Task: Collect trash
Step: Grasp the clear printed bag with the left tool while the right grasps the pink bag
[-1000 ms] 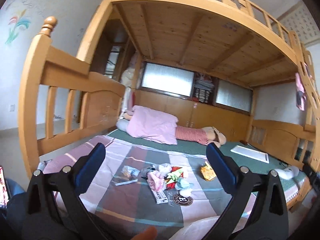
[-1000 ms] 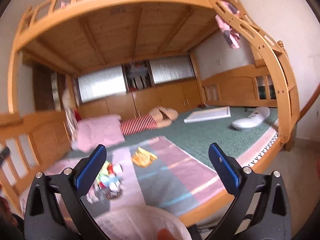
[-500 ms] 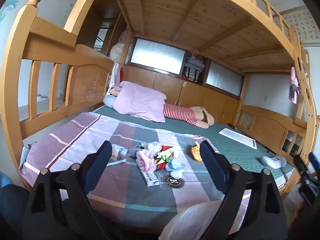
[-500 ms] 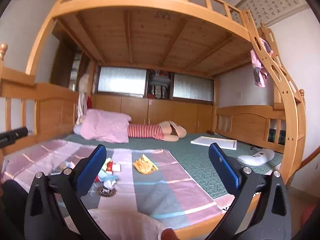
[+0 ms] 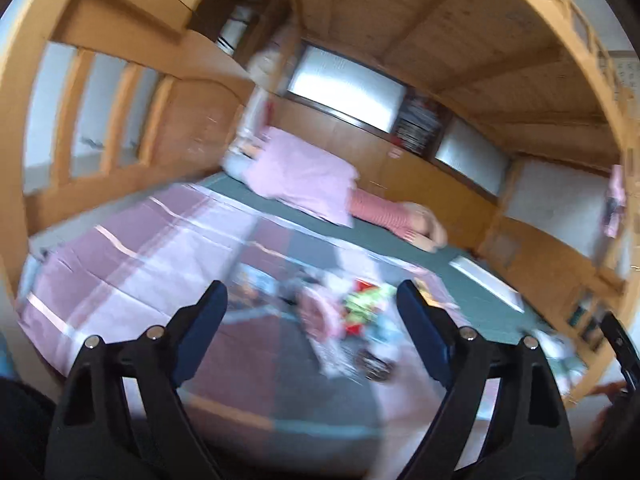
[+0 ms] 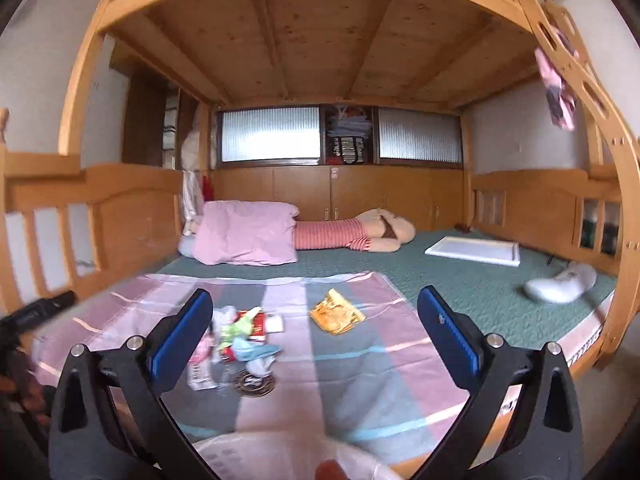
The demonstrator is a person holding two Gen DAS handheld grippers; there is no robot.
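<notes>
Mixed heap of crumpled coloured wrappers on pink-striped bedsheet, awaiting collection; left tongs, just narrowing, and right tongs both wide, empty; thin white bag, probably, ready below.

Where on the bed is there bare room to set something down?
Free: the striped sheet right of the yellow wrapper, and the green mat between the pink pillow and white tray. Crowded: the trash pile at the sheet's left.
</notes>
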